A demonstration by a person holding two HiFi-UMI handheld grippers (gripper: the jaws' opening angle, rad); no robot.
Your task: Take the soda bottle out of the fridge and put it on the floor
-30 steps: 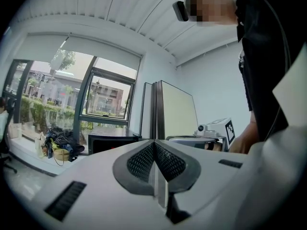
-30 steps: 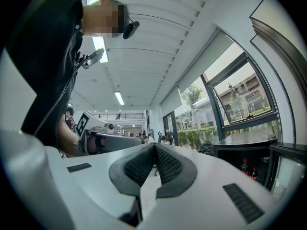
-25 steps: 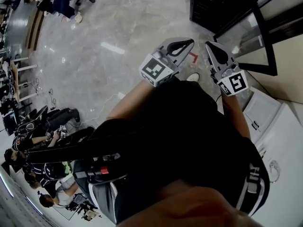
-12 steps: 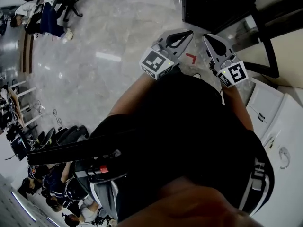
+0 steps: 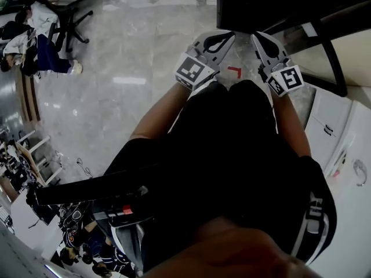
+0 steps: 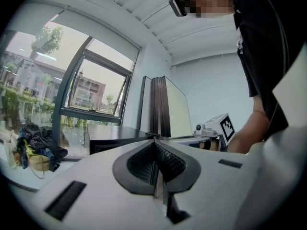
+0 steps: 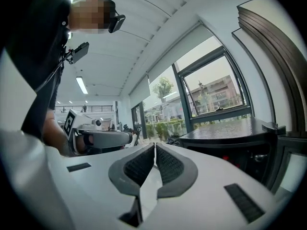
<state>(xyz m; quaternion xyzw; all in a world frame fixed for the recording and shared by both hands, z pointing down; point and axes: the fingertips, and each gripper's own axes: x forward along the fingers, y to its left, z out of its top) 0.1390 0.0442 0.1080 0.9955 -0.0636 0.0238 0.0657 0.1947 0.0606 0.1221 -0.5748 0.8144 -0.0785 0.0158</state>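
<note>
Left tool [image 5: 231, 35] and right tool [image 5: 255, 36] are both clenched on nothing, side by side above the floor [image 5: 133, 51]. Just beyond their tips stands the dark fridge [image 5: 272, 10]. Coloured shapes show inside it, but I can't single out the soda bottle.

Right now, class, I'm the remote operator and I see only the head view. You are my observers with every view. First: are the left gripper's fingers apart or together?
Observer: Together. In the left gripper view the left gripper has its fingers pressed shut, with nothing between them.
Operator: And the right gripper?
Observer: The right gripper looks the same in its own view: fingers closed, empty.
Operator: What lies beyond the fridge?
Observer: In the right gripper view a large window stands behind the dark fridge, which sits ahead and to the right of the fingers.
</note>
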